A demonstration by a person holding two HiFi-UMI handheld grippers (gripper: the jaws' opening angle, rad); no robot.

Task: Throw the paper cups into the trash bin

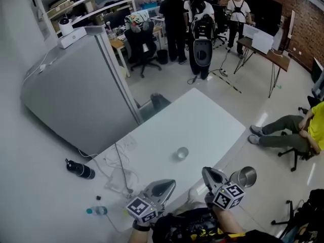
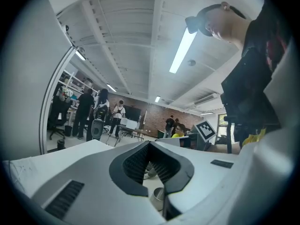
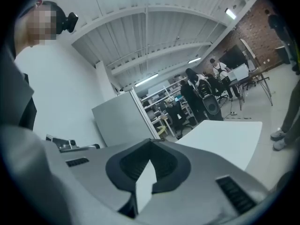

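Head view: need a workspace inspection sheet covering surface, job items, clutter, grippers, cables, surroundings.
Surface: white rectangular table, mostly bare.
Job's things: one small pale cup upright on the table; round metal trash bin open-topped on the floor by the table's right edge.
Clutter: black bottle and clear plastic bottle lying at left, apparently off the table.
Grippers: left gripper and right gripper both shut, empty, over the table's near edge.
Cables: white cables looped at the table's left end.
Surroundings: grey partition panel; standing people near desks; seated person at right.
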